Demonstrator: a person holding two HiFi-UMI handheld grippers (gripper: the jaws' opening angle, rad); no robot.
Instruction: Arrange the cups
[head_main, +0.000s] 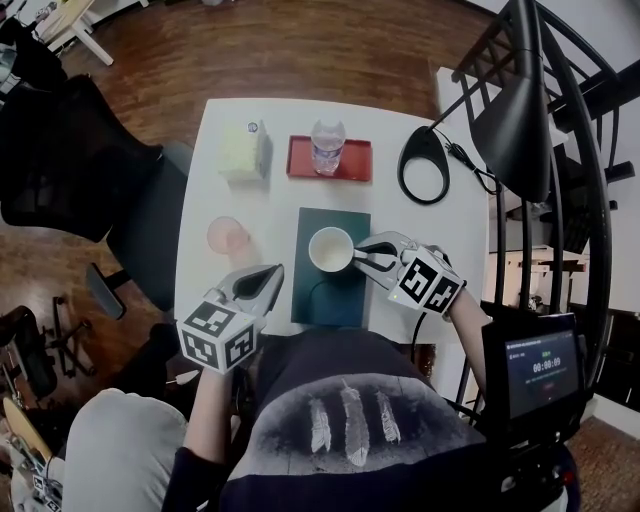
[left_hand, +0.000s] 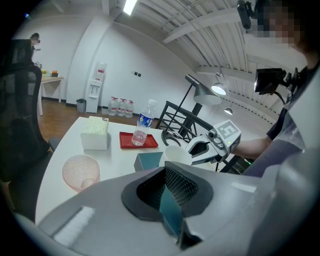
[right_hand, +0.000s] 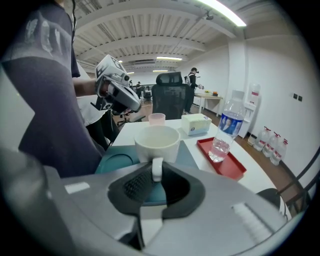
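A white mug stands on a dark teal mat in the middle of the table. My right gripper comes at it from the right and is shut on its handle. In the right gripper view the handle sits pinched between the pads, with the mug just beyond. A pink glass cup stands on the bare table left of the mat, also visible as the pink cup. My left gripper hovers at the mat's near left corner, shut with nothing in it.
A round teal coaster lies on the mat near the mug. At the back stand a tissue box and a red tray holding a water bottle. A lamp base with its cable sits at the right edge, and an office chair stands to the left.
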